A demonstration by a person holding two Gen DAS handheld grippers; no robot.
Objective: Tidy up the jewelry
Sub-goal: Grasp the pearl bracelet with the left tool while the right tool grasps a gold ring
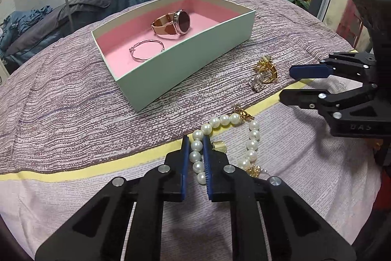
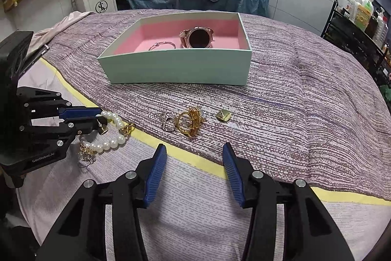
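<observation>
The left gripper (image 1: pixel 196 138) tilts steeply down, its blue pads pinched on a white pearl bracelet with a gold clasp (image 1: pixel 251 146) lying across the cloth's yellow stripe (image 1: pixel 73 171). The right gripper (image 2: pixel 194 147) hovers half-spread, holding nothing, before gold and silver rings (image 2: pixel 188 122) near the mint-green, pink-lined box (image 2: pixel 176 67).

The left gripper (image 1: pixel 196 146) pinches a pearl bracelet (image 1: pixel 249 138) lying across the bedspread's (image 1: pixel 73 102) yellow stripe (image 1: pixel 97 169). Beyond it stands a green box (image 1: pixel 185 65) holding a watch (image 1: pixel 174 23) and a bangle (image 1: pixel 146 50).
</observation>
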